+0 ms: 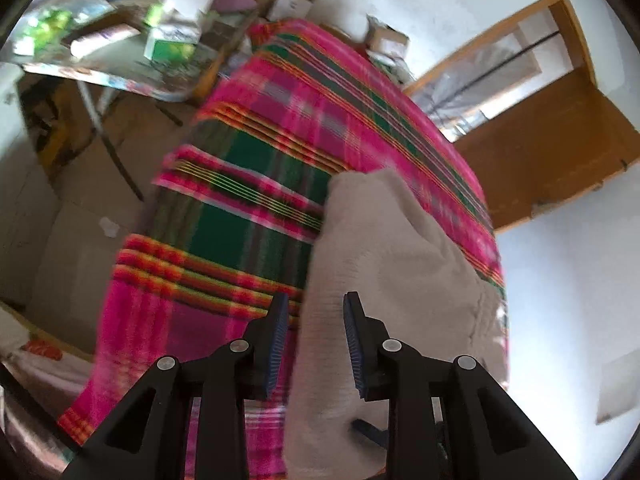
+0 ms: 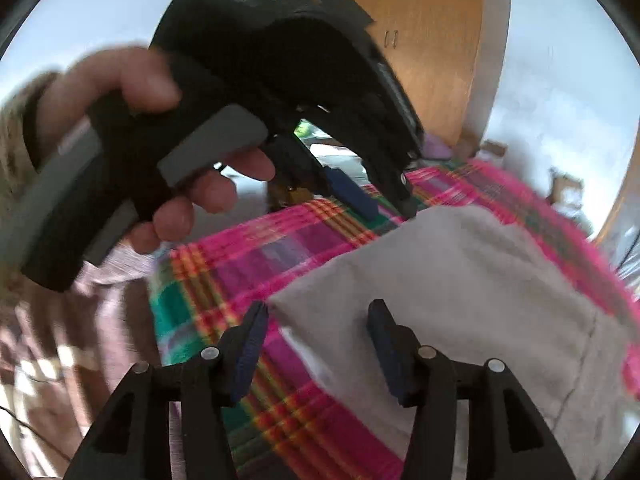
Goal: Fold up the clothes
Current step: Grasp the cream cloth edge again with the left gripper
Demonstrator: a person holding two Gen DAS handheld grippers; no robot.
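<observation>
Beige garment [image 1: 384, 264] lies folded on the pink-and-green plaid blanket [image 1: 248, 184]. My left gripper [image 1: 316, 344] and right gripper [image 2: 316, 348] both hover above it, jaws apart, gripping nothing.

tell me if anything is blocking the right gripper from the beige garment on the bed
Nothing visible does. The right gripper is open right at the near corner of the beige garment, which lies on the plaid blanket. The left gripper sits at the garment's far edge, off that path.
</observation>
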